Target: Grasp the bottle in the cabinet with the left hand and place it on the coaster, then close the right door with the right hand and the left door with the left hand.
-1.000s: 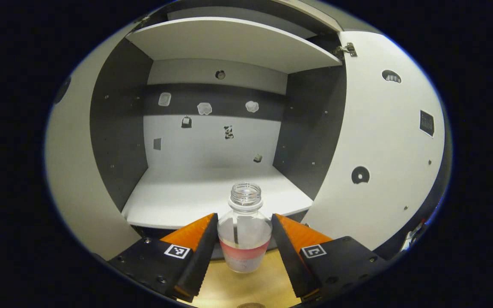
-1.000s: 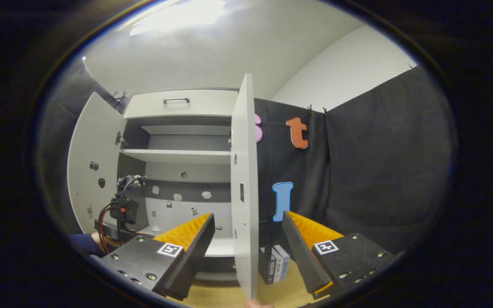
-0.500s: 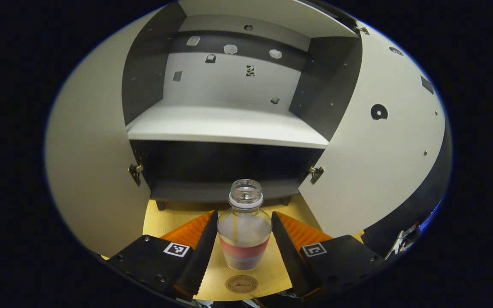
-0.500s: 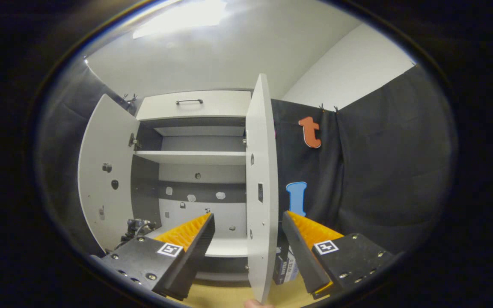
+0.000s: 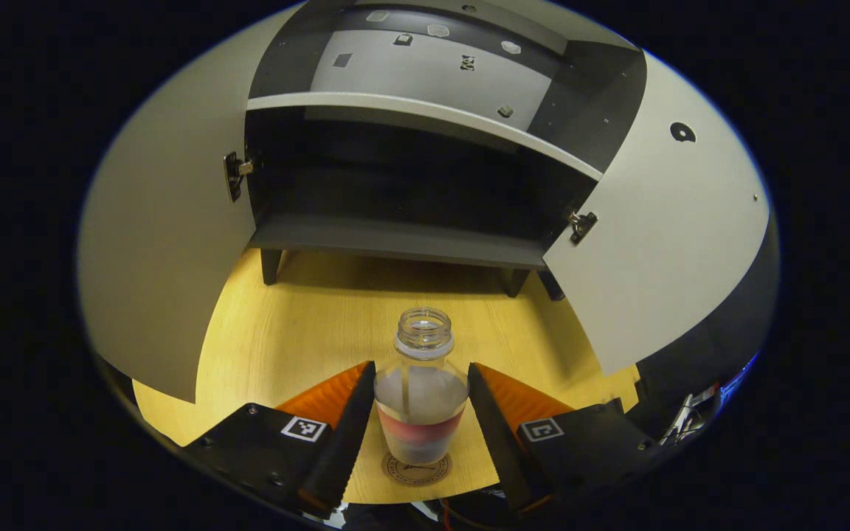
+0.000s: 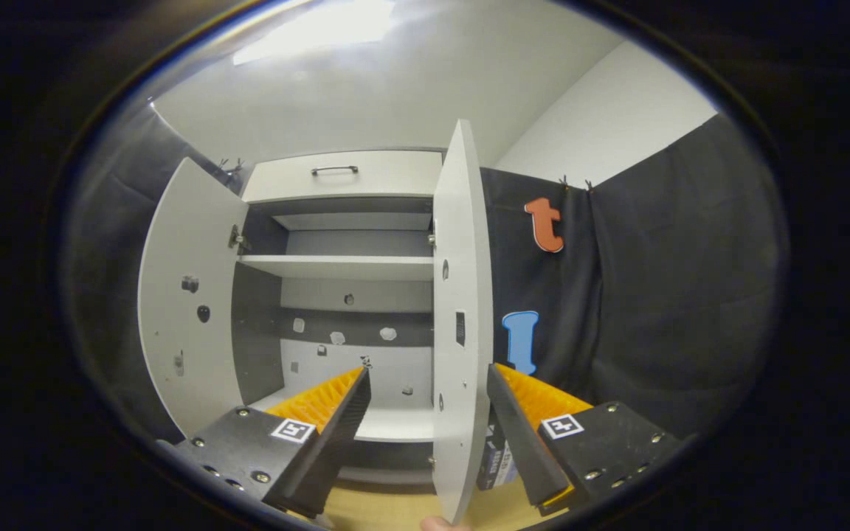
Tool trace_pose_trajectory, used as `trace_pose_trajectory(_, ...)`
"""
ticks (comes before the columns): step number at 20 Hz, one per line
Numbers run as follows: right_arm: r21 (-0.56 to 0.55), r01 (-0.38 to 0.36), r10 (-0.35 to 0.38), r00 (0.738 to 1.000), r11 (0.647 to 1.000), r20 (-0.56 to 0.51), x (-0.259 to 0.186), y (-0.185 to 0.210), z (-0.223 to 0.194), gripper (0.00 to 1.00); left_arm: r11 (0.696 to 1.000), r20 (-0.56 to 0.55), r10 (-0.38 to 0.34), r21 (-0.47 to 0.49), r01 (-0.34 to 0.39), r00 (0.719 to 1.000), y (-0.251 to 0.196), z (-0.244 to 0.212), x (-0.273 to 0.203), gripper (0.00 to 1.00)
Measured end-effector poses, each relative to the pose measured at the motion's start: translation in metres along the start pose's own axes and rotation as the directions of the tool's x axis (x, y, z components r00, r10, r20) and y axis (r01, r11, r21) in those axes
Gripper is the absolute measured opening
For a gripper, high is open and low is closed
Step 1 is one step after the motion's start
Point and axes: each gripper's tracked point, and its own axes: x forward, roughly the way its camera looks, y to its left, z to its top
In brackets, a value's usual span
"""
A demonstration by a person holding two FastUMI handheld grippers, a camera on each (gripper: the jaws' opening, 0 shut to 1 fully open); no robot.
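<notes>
left gripper view: one bottle (image 5: 422, 402), two doors (image 5: 159, 243)

A bright ceiling light (image 6: 314, 26) glares high above the right gripper's fingers, washing out the wall there. The cabinet's lower bay (image 5: 403, 184), beyond the left gripper's fingers, sits in deep shadow. Straight edges bow hard toward the rims. Both views stay sharp.

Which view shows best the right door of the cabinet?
The left gripper view: the right door shows its broad inner face and hinge. In the right gripper view it stands nearly edge-on between the open fingers.
</notes>
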Motion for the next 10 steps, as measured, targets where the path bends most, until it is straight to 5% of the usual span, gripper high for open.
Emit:
trace_pose_trajectory(5, -0.012, -0.015, 0.015, 1.000, 1.000, -0.006, 0.005, 0.004, -0.003, 0.95, 0.999, -0.038, -0.028, -0.038, 0.026, 0.999, -0.004, -0.027, 0.010, 0.81)
trace_pose_trajectory(10, -0.018, -0.020, 0.019, 1.000, 1.000, -0.022, 0.008, 0.006, -0.008, 0.95, 0.997, -0.008, -0.072, 0.029, 0.072, 0.997, -0.012, -0.036, 0.016, 0.81)
